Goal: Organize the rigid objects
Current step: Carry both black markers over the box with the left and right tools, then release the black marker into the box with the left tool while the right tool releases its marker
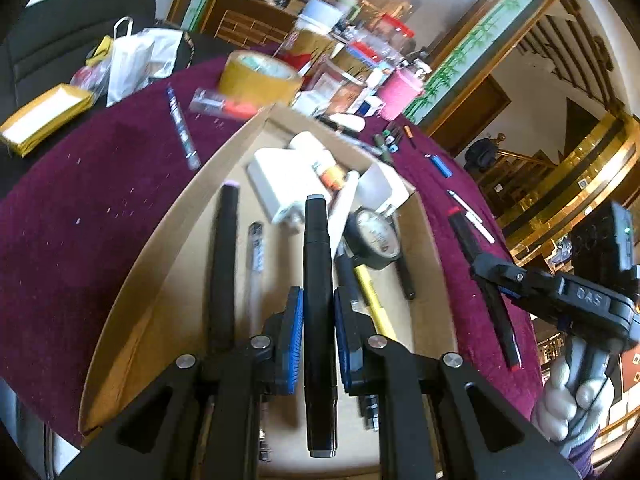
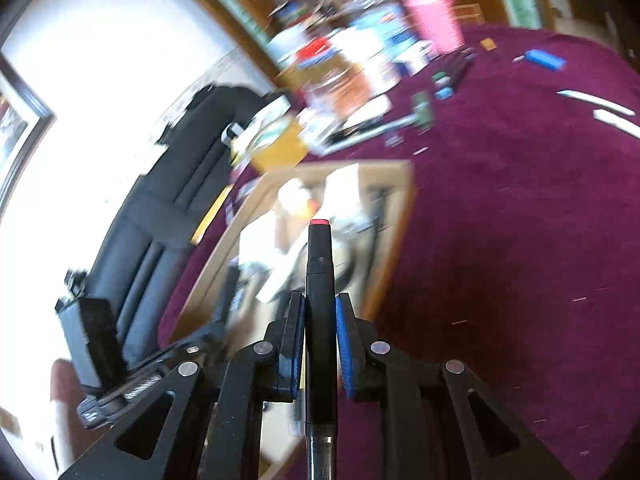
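I am holding a black marker (image 1: pixel 318 320) clenched between the blue pads (image 1: pixel 291 340) of my left gripper (image 1: pixel 317 340), and it is pointing forward over the cardboard box (image 1: pixel 132 280). In the box, a long black pen (image 1: pixel 224 264) and a clear pen (image 1: pixel 256 256) are lying to the left of my marker, a yellow pen (image 1: pixel 372 300) and a black tape roll (image 1: pixel 374 242) to the right, and a white adapter (image 1: pixel 276 176) is sitting further in. The box is resting on the purple cloth (image 1: pixel 100 184), with a brown tape roll (image 1: pixel 256 76) beyond its far corner and a blue pen (image 1: pixel 182 128) lying outside its left wall. My right gripper (image 2: pixel 320 340) is gripping a second marker with a red tip (image 2: pixel 319 280), pinched between its pads (image 2: pixel 344 348). From the left wrist view this red marker (image 1: pixel 486 284) is hanging over the cloth just right of the box. The right wrist view is blurring badly, but I am seeing the box (image 2: pixel 396 248) ahead and to the left, and a blue battery (image 2: pixel 542 59) and 2 white pens (image 2: pixel 592 102) lying apart on the cloth (image 2: pixel 520 220) at far right.
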Demonstrator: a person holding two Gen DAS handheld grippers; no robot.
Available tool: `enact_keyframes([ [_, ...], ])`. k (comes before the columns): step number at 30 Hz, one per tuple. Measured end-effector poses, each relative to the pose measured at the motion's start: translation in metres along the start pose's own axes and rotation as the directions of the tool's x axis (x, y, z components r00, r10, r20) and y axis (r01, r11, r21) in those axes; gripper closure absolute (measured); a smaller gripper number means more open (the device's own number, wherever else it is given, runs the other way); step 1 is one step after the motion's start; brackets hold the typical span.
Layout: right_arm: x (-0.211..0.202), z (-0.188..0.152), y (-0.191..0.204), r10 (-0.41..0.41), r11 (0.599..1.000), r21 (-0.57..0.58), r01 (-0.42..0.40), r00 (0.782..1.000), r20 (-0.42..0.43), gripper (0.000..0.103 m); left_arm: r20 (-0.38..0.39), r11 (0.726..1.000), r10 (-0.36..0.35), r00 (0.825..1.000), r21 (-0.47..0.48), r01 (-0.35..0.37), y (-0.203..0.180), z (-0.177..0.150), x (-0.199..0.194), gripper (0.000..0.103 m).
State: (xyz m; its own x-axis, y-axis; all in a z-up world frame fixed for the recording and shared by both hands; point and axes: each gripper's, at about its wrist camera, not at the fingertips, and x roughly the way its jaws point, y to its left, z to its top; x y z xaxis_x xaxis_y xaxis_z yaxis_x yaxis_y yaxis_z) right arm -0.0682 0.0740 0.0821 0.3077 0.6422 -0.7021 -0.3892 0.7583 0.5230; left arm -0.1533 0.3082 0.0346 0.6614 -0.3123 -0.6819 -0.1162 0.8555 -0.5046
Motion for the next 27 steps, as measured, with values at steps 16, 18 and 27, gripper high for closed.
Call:
enact_keyframes([
  [16,0.061,-0.025,0.030,-0.136,0.989,-0.064,0.130,0.986,-0.101,0.085,0.011,0.996,0.059,0.998,0.059,-0.060,-0.007,-0.006,0.003,0.066],
  [18,0.059,-0.025,0.033,-0.153,0.986,-0.084,0.146,0.984,-0.089,0.080,0.022,0.997,0.052,0.998,0.064,-0.054,-0.009,-0.006,0.000,0.050],
  [27,0.023,-0.024,0.051,-0.234,0.949,-0.195,0.249,0.967,0.098,0.041,0.109,0.993,0.073,0.991,0.082,-0.082,-0.018,-0.002,-0.017,0.037],
])
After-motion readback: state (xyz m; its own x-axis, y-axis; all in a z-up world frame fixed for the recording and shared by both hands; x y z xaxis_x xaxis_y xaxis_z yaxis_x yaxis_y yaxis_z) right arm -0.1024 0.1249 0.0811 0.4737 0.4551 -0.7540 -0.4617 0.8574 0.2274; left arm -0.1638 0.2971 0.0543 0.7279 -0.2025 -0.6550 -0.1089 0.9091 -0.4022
